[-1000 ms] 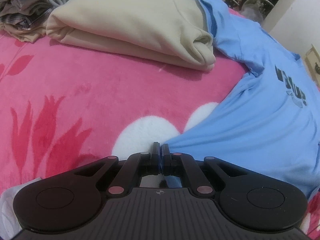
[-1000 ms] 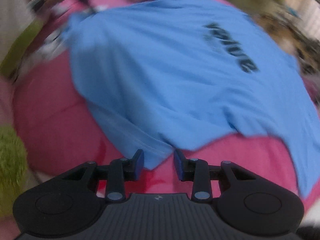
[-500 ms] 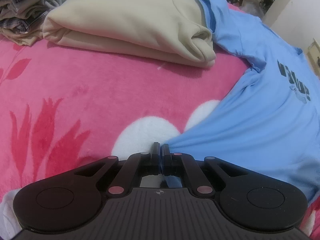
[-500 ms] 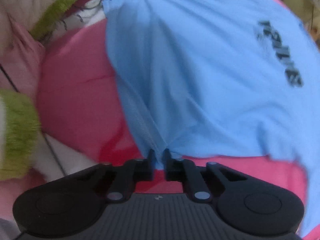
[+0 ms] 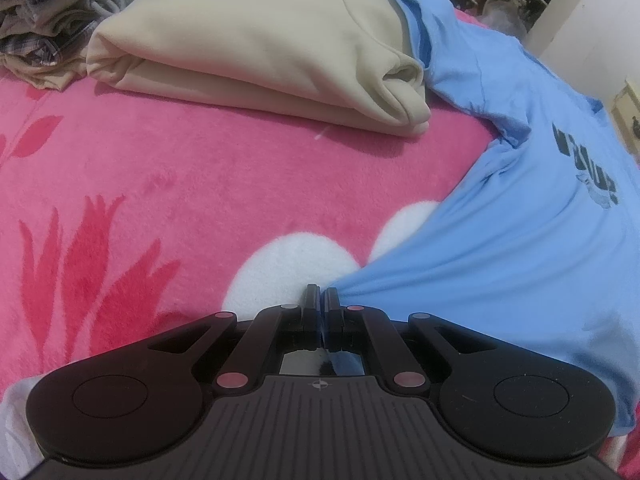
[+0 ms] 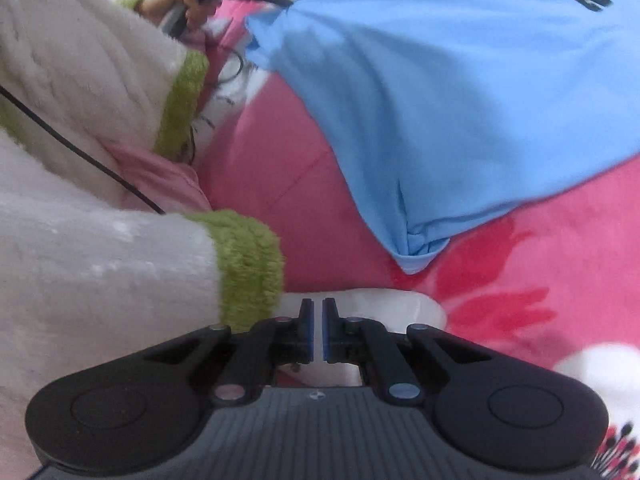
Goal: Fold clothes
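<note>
A pink floral fleece blanket (image 5: 168, 184) is bearing a light-blue printed T-shirt (image 5: 520, 248) stretching lengthwise away rightward, its far sleeve touching a folded cream sweatshirt (image 5: 256, 40). The left gripper (image 5: 321, 300) is pinching the shirt's near corner. The right gripper (image 6: 317, 312) is hovering almost closed, empty, near a white-and-green fleece sleeve (image 6: 120, 256).

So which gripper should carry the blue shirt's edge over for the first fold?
Left, probably. The left gripper is shut on the blue T-shirt, whose cloth pulls taut toward it. The right gripper holds nothing; the nearest shirt corner lies ahead of its fingertips on the pink blanket.
</note>
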Action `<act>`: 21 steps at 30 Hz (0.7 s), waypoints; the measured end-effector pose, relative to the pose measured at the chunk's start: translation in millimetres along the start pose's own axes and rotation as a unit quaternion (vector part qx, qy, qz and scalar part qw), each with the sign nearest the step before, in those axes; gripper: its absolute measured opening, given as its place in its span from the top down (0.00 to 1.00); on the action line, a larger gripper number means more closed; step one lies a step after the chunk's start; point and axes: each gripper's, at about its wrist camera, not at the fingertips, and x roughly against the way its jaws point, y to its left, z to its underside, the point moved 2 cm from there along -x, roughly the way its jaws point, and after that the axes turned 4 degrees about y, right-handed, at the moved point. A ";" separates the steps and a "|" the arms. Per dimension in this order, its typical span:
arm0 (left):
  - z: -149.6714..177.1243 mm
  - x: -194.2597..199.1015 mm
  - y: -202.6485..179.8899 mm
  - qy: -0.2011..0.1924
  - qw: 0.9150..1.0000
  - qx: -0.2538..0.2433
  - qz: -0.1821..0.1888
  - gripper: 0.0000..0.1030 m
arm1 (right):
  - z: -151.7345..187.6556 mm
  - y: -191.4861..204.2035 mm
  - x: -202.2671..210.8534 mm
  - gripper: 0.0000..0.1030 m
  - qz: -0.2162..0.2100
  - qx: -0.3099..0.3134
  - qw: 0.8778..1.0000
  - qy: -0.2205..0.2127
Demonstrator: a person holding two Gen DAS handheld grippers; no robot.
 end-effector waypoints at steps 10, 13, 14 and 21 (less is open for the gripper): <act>5.3 19.0 12.6 0.016 0.996 0.014 0.086 0.86 | -103.4 -15.7 52.9 0.92 0.027 -0.021 0.995 -0.094; 11.9 22.9 12.3 0.034 0.993 0.001 0.111 0.72 | -166.8 -12.9 57.7 0.87 0.024 -0.015 0.992 -0.124; 14.4 23.2 11.4 0.041 0.992 -0.005 0.117 0.70 | -190.7 -11.7 53.4 0.82 0.036 -0.014 0.990 -0.134; 26.0 24.1 12.2 0.055 0.990 -0.021 0.128 0.69 | -342.5 5.0 -6.9 0.76 0.184 0.076 0.964 -0.173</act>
